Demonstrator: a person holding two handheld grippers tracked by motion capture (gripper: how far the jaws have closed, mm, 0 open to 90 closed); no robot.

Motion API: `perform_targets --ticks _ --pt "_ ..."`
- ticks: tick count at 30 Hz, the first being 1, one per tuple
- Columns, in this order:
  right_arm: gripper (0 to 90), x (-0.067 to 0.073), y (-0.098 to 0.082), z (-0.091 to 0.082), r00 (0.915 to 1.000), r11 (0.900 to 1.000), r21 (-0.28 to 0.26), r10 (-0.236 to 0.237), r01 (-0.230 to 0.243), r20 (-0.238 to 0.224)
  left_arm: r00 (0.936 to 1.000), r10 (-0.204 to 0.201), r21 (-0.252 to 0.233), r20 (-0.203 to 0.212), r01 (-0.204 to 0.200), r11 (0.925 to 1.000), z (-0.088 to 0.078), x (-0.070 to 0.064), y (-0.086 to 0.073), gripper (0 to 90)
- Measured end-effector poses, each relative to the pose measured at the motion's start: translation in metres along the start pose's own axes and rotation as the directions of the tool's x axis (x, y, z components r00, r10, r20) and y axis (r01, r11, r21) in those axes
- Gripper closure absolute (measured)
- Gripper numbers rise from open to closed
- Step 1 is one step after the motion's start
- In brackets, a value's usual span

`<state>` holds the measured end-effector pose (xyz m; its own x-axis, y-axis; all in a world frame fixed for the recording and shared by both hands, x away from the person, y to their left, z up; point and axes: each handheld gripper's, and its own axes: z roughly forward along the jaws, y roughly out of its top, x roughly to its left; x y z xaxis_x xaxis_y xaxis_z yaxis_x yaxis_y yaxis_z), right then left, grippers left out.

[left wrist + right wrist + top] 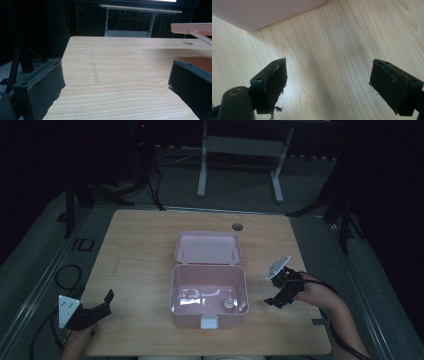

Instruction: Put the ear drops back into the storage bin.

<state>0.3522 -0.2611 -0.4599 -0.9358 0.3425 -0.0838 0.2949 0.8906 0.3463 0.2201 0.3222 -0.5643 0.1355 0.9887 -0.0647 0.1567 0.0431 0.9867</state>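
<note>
Pink box point(209, 292) sits mid-table, lid point(208, 247) swung back and open toward the far edge; latch point(209, 322) faces the person. Long axis of the box runs left–right across the table point(140, 245). Inside, near the front right corner, a small bottle-like item point(229, 304) — too small and dim to identify further.

Right gripper point(280, 295) is the nearer one: just beside the box's right wall, apart from it, not touching. The box lies to its left. In the right gripper view the jaws stand wide with bare wood between them and a pink wall point(262, 12) at the top edge; nothing held.

Left gripper point(102, 306) is well apart from the box, near the front left corner of the table — the box lies to its right. Jaws wide here too, empty; the left gripper view shows the lid edge point(192, 27) at far right.

Judgement: a reach into the box favours the right hand.
</note>
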Motion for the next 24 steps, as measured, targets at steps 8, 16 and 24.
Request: perform_targets --ticks 8,16,24 --pt "13.9 0.002 -0.027 0.021 0.9961 0.992 -0.113 0.068 -0.062 0.055 1.0000 0.001 -0.001 0.001 -0.001 1.0000 0.000 0.000 0.000 0.4" --pt "13.9 0.000 -0.055 0.036 0.9775 0.976 -0.155 0.174 -0.155 0.119 1.0000 0.000 0.000 0.001 0.000 1.0000 0.000 0.000 0.000 0.4" --pt "13.5 0.000 -0.077 0.044 0.9308 0.935 -0.236 0.311 -0.263 0.192 1.0000 0.000 -0.001 0.000 0.000 1.0000 0.000 0.000 0.000 0.4"
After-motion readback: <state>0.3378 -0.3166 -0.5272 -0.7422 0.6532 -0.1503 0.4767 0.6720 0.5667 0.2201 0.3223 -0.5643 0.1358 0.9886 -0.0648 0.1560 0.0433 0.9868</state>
